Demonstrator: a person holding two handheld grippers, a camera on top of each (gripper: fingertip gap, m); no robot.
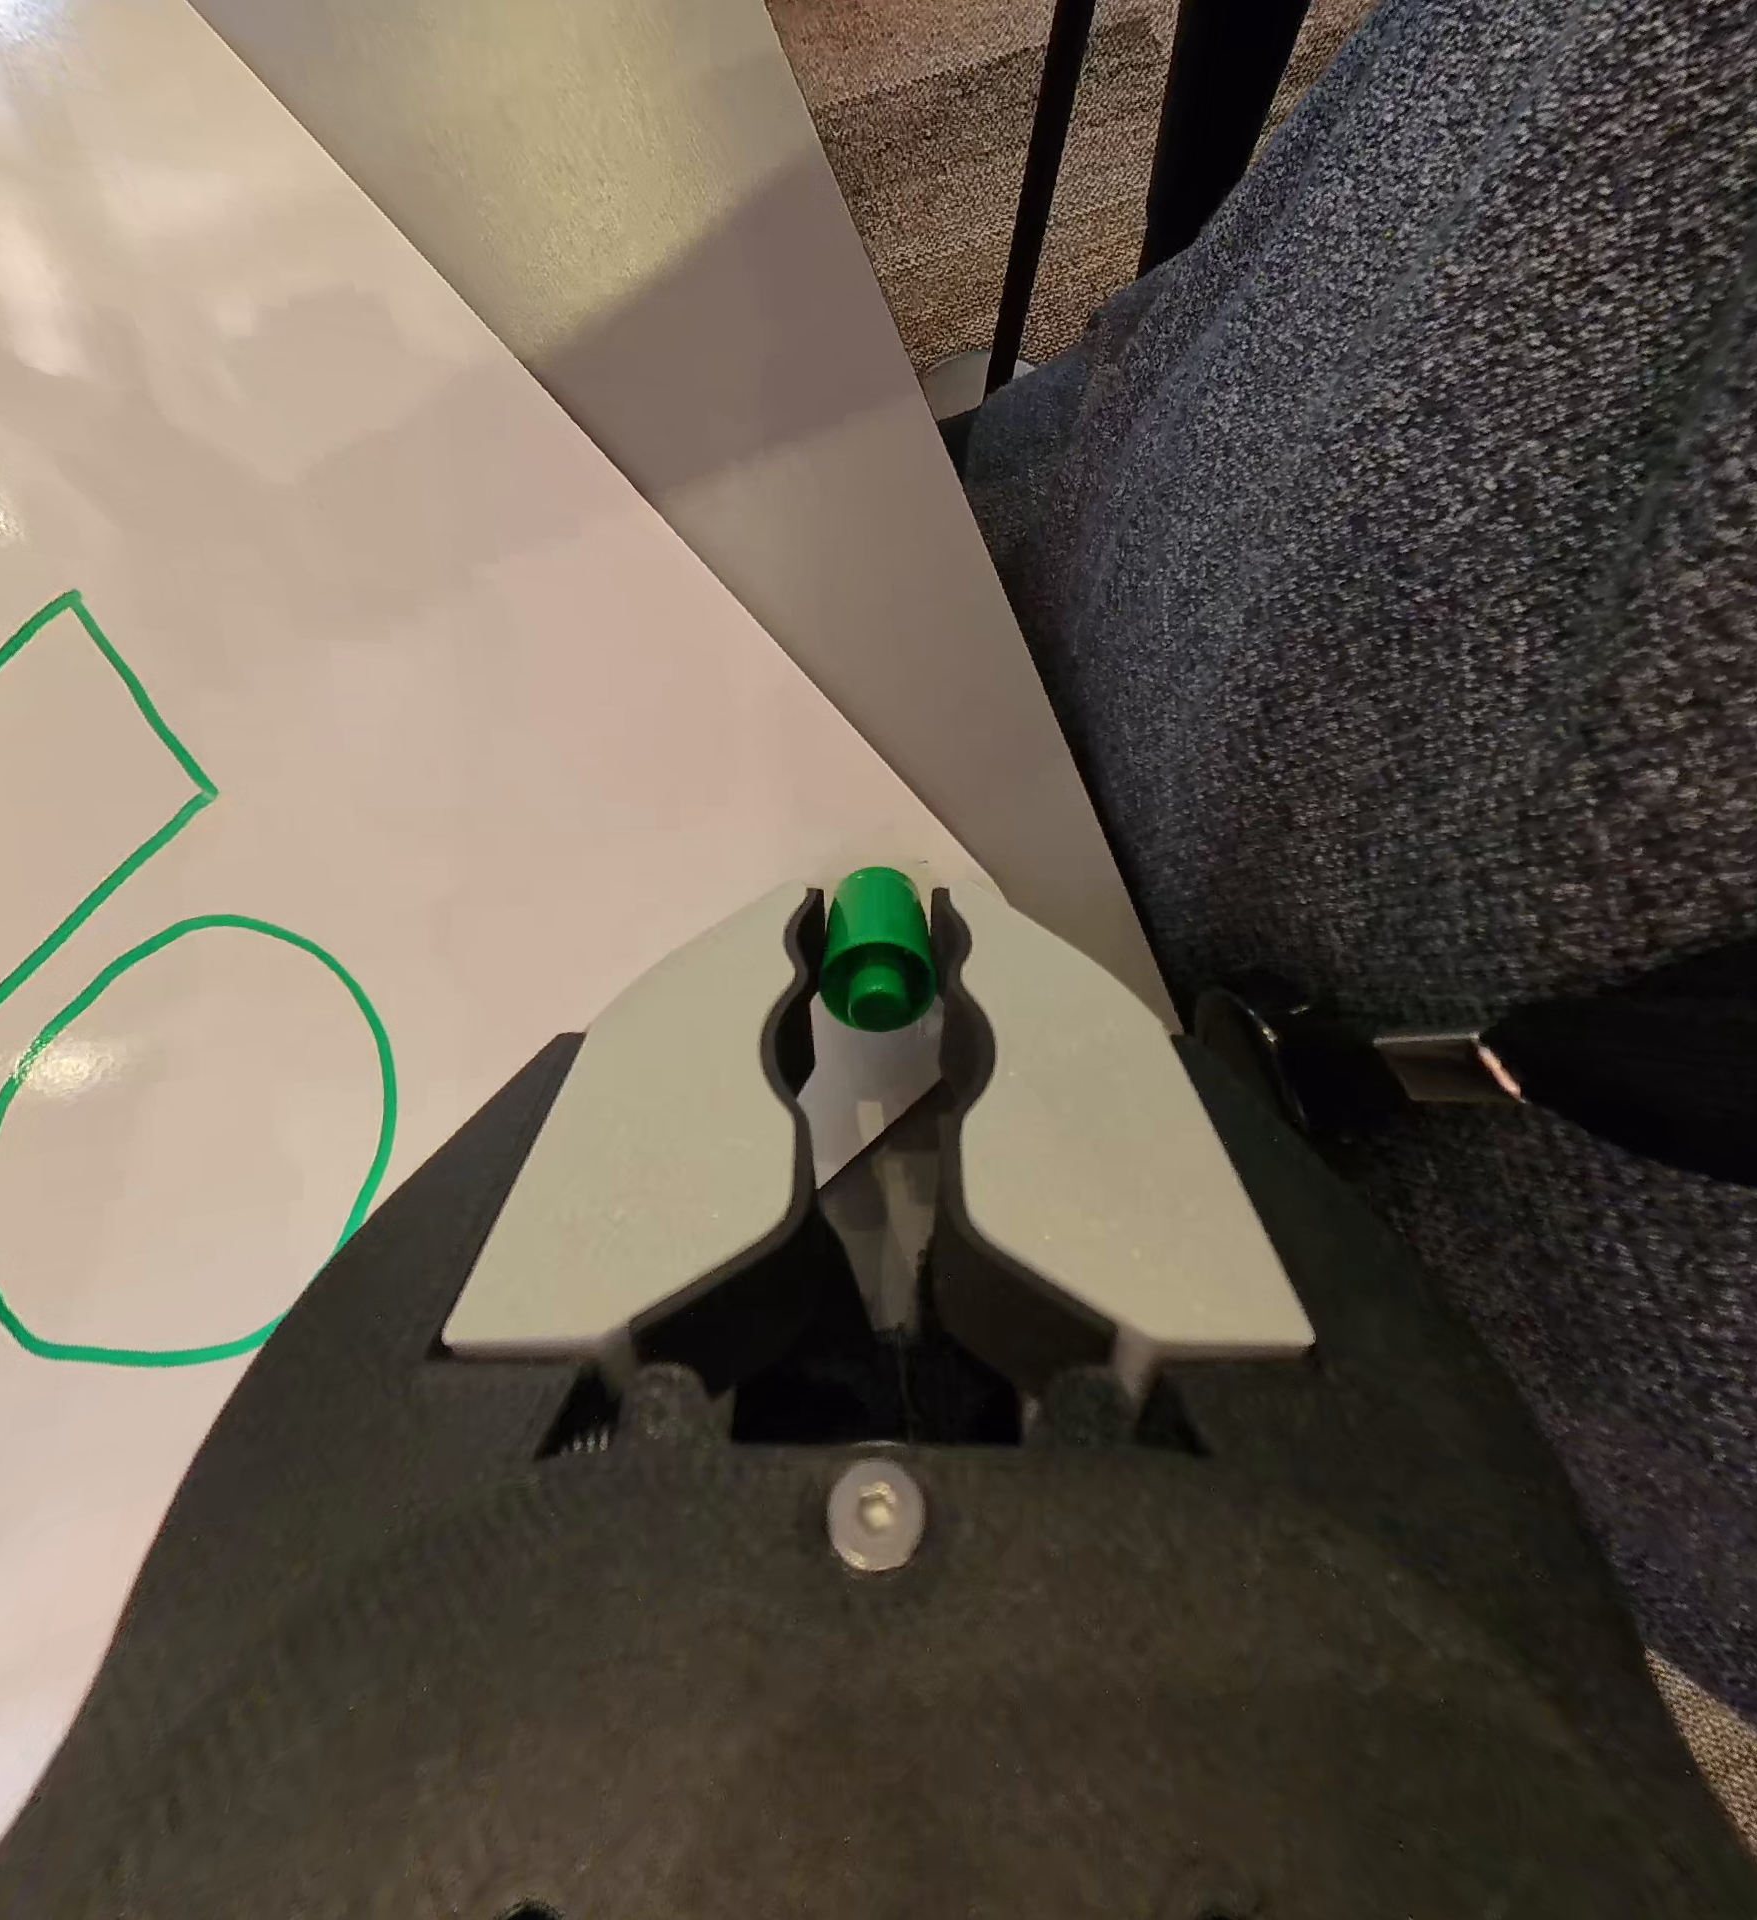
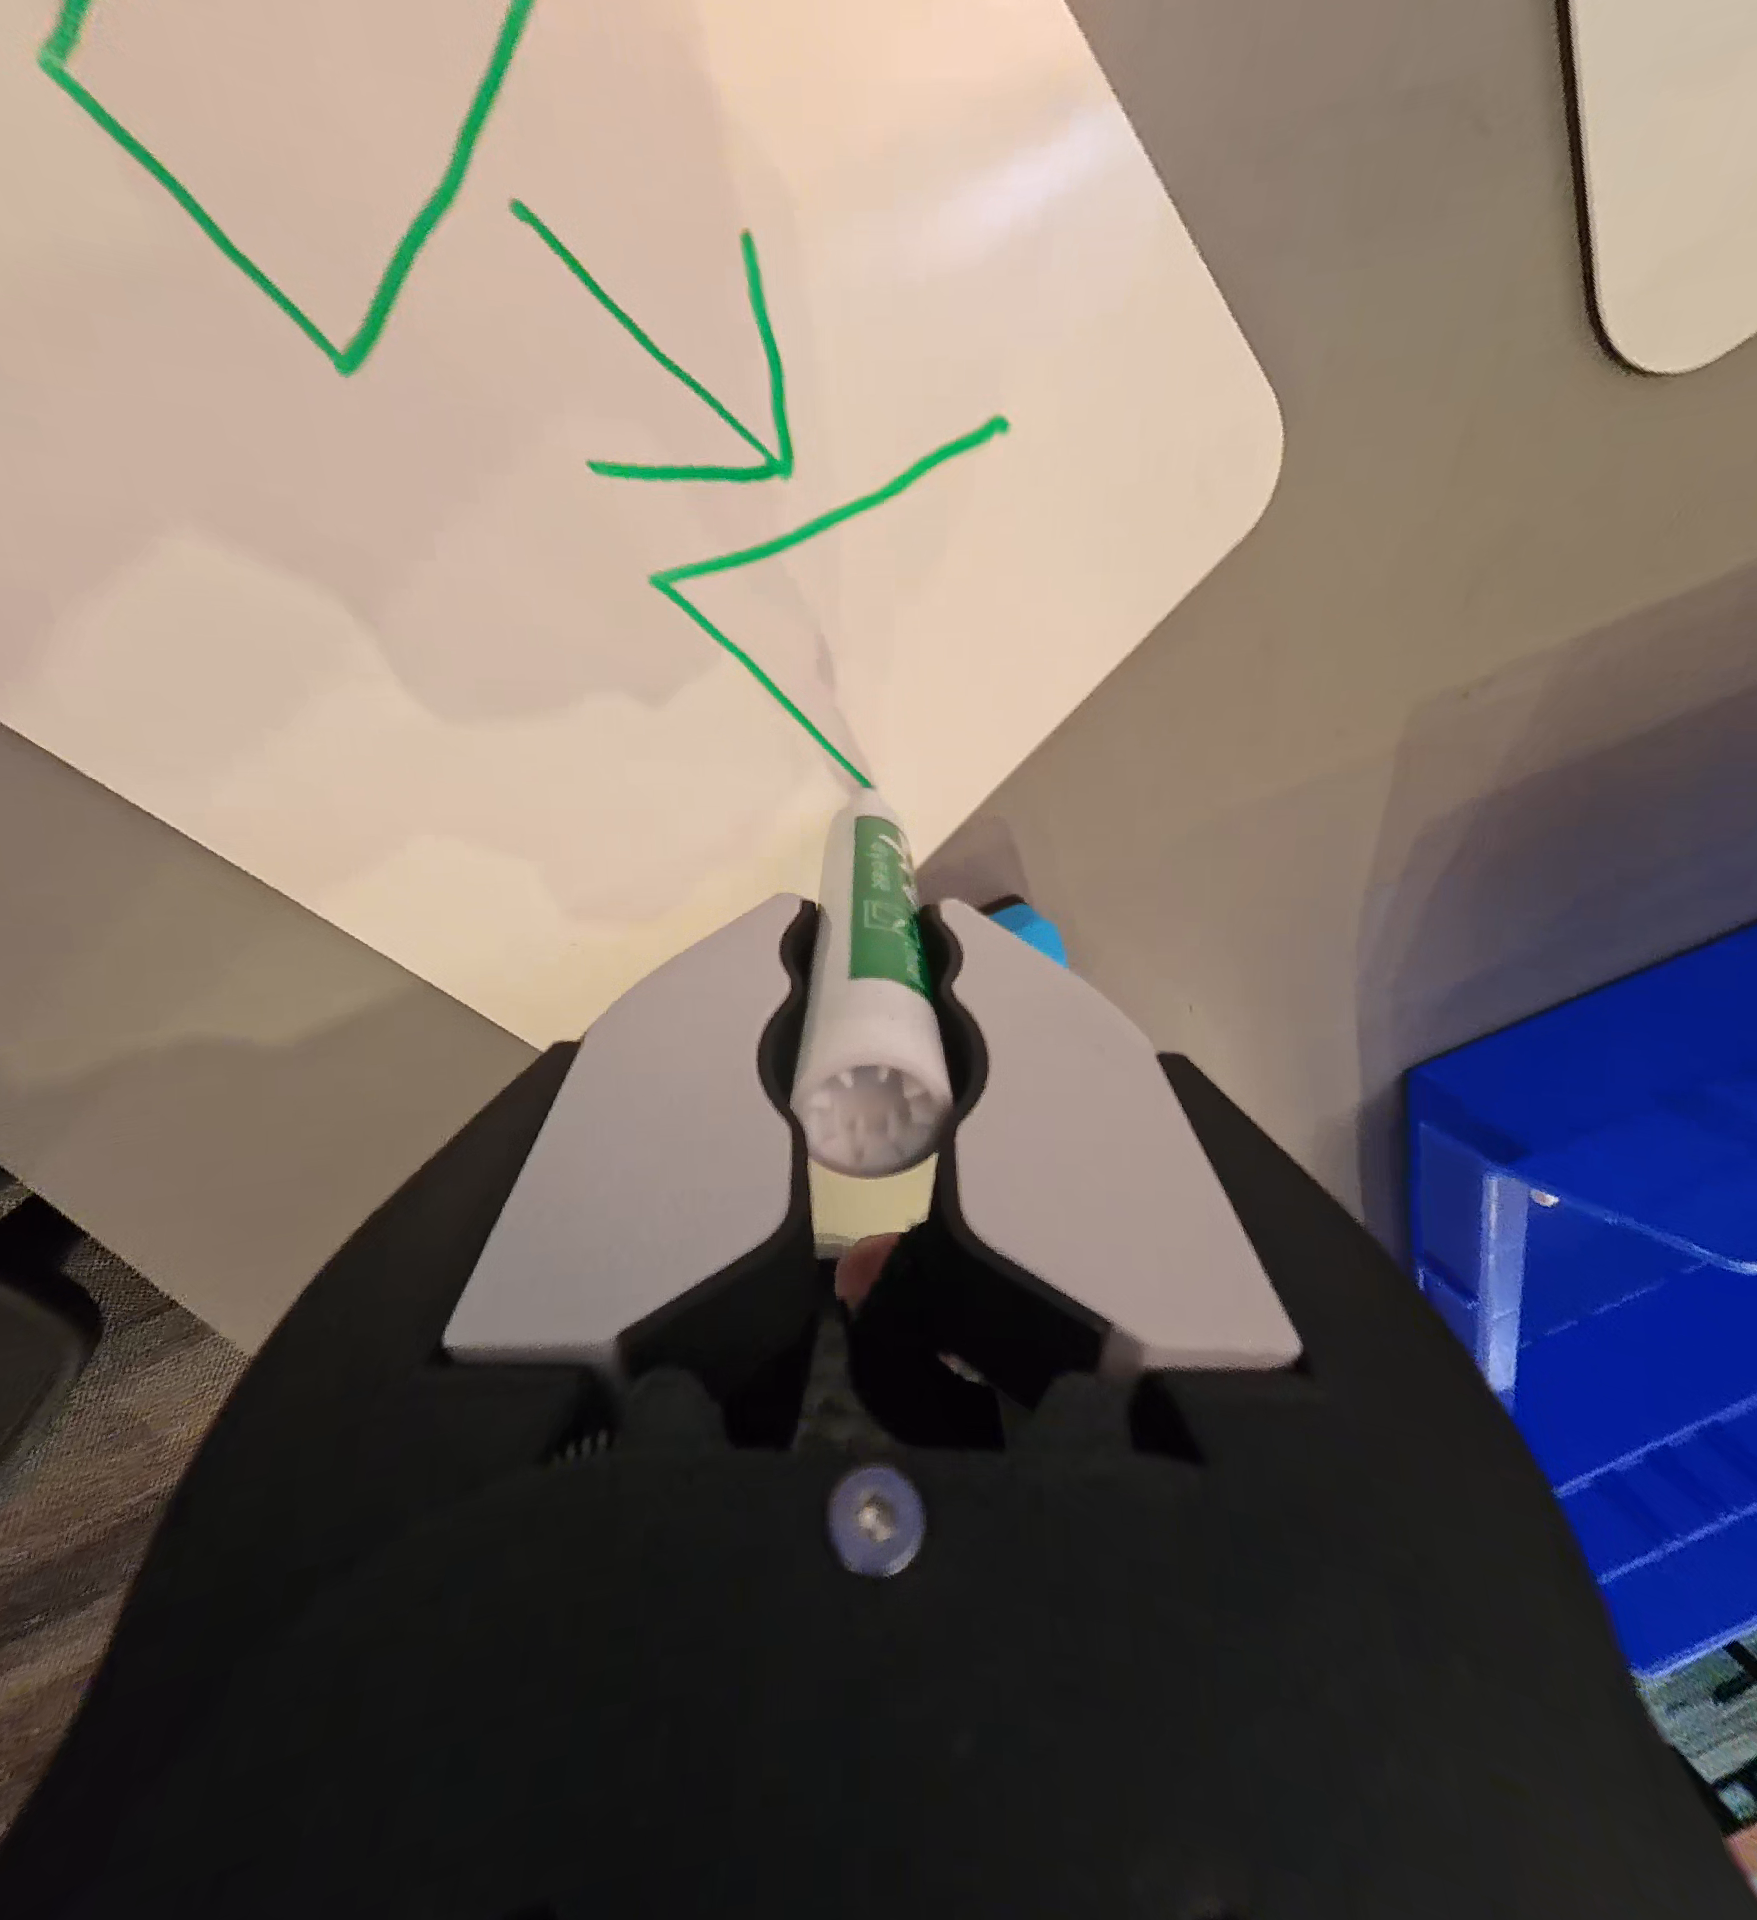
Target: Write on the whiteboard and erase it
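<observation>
Underneath everything, a grey table (image 2: pixel 1476 623) is being covered in part by a glossy whiteboard (image 1: pixel 354 644) with rounded corners, and ceiling light is being reflected off its sheen. Green shapes are being displayed on it: a circle (image 1: pixel 178 1138), a four-sided outline (image 2: pixel 261 177), an arrow (image 2: pixel 708 395) and a zigzag line (image 2: pixel 801 582). A blue plastic bin (image 2: pixel 1632 1299) is being kept at the table's right, a second white board (image 2: pixel 1705 166) is being cut off at the upper corner, and patterned carpet (image 1: pixel 915 156) is being seen past the table edge, beside a person's dark speckled clothing (image 1: pixel 1476 623).

The marker (image 2: pixel 879 977), white with a green label, is being clamped in the right gripper (image 2: pixel 872 925), its far end being set at the end of the zigzag line; the nib itself is too small to be made out. The green cap (image 1: pixel 876 951) is being pinched in the left gripper (image 1: pixel 874 914). A light-blue object (image 2: pixel 1035 930) is being mostly hidden behind the right finger.
</observation>
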